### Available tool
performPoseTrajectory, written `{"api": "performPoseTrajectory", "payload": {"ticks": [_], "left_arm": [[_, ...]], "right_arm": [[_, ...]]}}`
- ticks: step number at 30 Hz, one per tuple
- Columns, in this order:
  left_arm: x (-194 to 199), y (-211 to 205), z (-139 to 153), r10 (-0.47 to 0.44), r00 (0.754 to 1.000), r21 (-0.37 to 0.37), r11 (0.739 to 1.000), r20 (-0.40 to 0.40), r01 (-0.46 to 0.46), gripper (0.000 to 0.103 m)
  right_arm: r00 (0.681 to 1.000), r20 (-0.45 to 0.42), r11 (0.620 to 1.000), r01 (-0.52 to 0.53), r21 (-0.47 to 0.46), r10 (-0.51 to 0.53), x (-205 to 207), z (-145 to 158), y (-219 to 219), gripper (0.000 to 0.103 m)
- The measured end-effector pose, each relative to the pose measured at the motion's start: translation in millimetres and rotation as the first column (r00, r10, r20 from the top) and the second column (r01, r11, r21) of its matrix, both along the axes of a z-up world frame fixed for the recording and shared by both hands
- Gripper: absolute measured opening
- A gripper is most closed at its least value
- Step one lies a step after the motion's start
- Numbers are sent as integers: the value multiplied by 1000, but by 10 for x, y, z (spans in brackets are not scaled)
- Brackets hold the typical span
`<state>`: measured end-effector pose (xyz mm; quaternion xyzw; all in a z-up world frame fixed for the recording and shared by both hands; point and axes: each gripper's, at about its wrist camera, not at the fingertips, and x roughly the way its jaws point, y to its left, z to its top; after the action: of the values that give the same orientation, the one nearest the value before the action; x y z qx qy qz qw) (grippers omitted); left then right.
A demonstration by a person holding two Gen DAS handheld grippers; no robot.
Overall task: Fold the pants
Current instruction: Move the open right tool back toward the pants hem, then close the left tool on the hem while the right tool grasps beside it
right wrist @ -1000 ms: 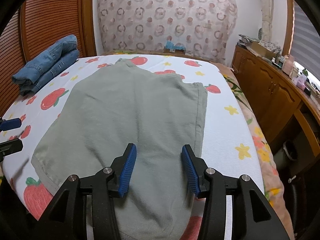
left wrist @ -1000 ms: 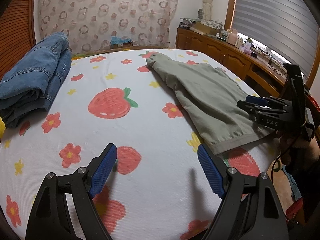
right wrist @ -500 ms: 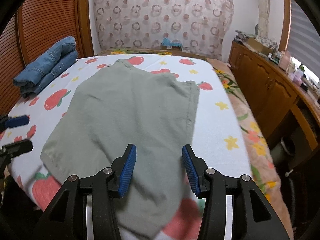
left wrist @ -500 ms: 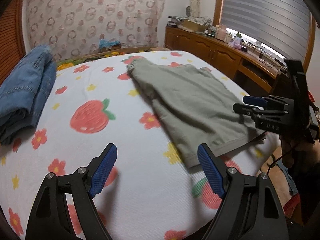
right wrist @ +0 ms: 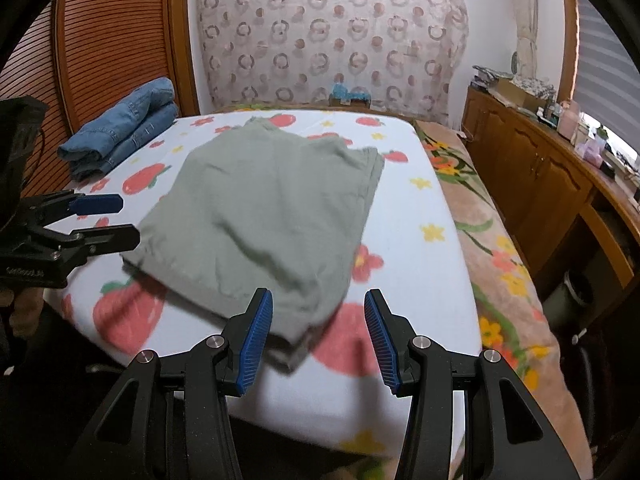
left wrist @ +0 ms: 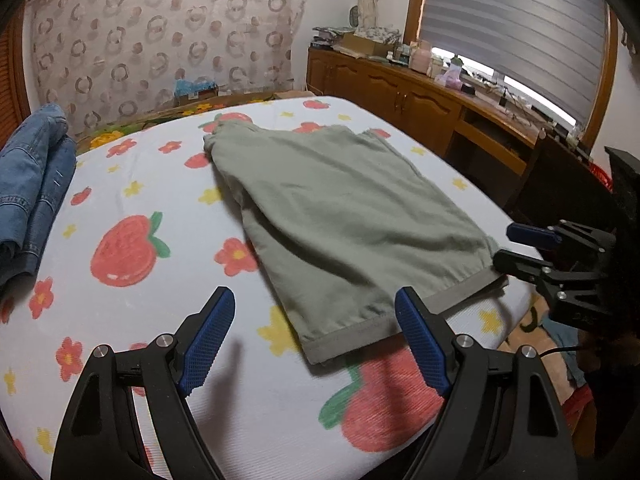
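Note:
Grey-green pants (left wrist: 340, 216) lie flat on the strawberry-print bed sheet (left wrist: 128, 272), hem end towards me; they also show in the right wrist view (right wrist: 264, 208). My left gripper (left wrist: 310, 336) is open and empty, hovering just before the hem's left corner. My right gripper (right wrist: 318, 336) is open and empty, just before the hem's right corner. The right gripper also shows in the left wrist view (left wrist: 516, 248), beside the hem's right end. The left gripper shows in the right wrist view (right wrist: 112, 220), next to the hem's left corner.
Folded blue jeans (right wrist: 120, 132) lie at the bed's far left; they also show in the left wrist view (left wrist: 28, 192). A wooden cabinet (right wrist: 540, 176) with clutter on top runs along the right. A floral blanket (right wrist: 492, 248) hangs at the bed's right side.
Both grippers have drawn back towards the near edge of the bed, so the pants' hem now sits ahead of the fingers. The left gripper has swung right, towards the hem. Both stay open.

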<state>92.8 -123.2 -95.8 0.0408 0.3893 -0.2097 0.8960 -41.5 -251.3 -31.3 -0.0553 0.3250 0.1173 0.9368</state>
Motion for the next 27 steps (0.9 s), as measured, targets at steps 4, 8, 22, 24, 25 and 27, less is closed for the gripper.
{"api": "performPoseTrajectory", "payload": {"ticks": [4, 8, 22, 24, 25, 27], "left_arm": [[3, -19, -78, 12, 1000, 27, 1000, -15, -11, 83], [7, -1, -140, 28, 999, 45, 999, -27, -26, 83], [-20, 56, -207, 26, 999, 23, 999, -36, -25, 83], [-20, 55, -205, 25, 999, 22, 999, -36, -24, 83], [-22, 56, -204, 25, 999, 22, 999, -35, -24, 83], [-21, 56, -205, 25, 999, 21, 1000, -36, -24, 83]], "right_arm": [[1000, -18, 999, 11, 43, -10, 0, -37, -69, 50], [1000, -27, 998, 11, 62, -9, 10, -39, -59, 50], [1000, -23, 998, -12, 67, 13, 31, -130, 134, 41], [1000, -17, 998, -15, 67, 16, 24, -141, 152, 36], [1000, -15, 998, -15, 69, 16, 27, -145, 154, 34], [1000, -11, 997, -16, 76, 17, 21, -153, 145, 32]]}}
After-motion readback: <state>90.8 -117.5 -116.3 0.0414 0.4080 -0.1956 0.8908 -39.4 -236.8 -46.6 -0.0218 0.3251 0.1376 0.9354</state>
